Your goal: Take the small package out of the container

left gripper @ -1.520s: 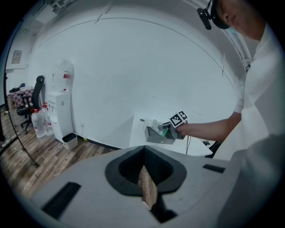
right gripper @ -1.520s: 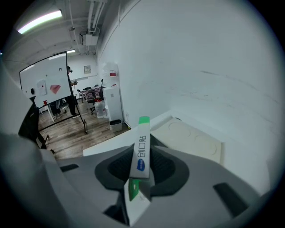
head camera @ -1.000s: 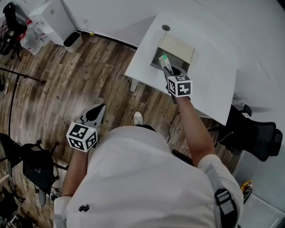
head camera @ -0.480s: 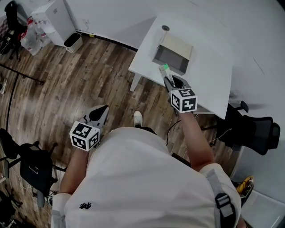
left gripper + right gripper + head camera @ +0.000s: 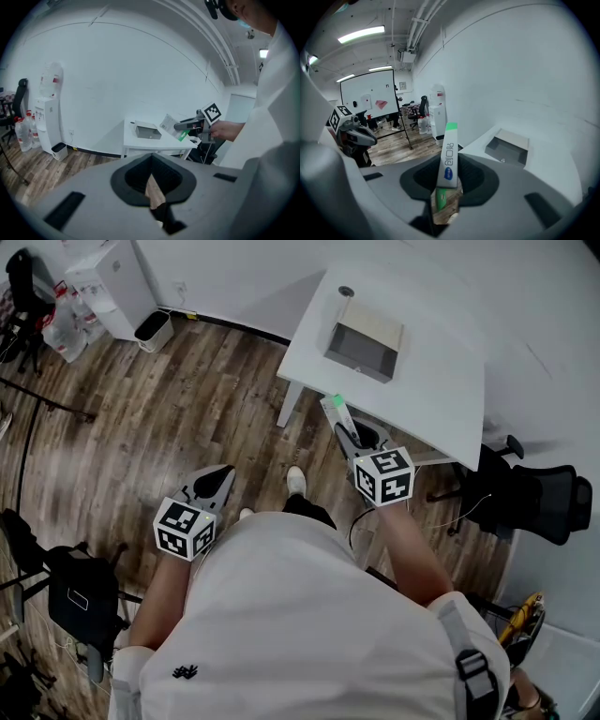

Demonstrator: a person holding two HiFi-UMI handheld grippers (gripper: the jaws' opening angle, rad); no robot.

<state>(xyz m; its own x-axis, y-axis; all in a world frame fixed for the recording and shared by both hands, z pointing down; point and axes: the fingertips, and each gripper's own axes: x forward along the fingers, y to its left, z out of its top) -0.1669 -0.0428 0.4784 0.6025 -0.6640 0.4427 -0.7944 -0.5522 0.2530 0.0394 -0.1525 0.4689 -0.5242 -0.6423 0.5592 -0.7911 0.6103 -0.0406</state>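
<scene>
The grey open container (image 5: 364, 341) sits on the white table (image 5: 441, 381), toward its far left corner. My right gripper (image 5: 345, 430) hangs over the table's near edge, well clear of the container. It is shut on the small package (image 5: 335, 411), a slim white sachet with green ends. In the right gripper view the package (image 5: 449, 154) stands upright between the jaws, with the container (image 5: 506, 146) to the right on the table. My left gripper (image 5: 217, 474) hangs low over the wood floor, shut and holding nothing. Its view shows the package (image 5: 171, 125) near the container (image 5: 146, 131).
A small round object (image 5: 347, 292) lies on the table behind the container. A black office chair (image 5: 534, 507) stands right of the table. A water dispenser (image 5: 112, 277) and a bin (image 5: 153, 326) stand by the far wall. Another chair (image 5: 75, 596) is at lower left.
The right gripper has drawn back from the container with the package, from above it to past the table's near edge. The person has stepped back. The left gripper barely moved.
</scene>
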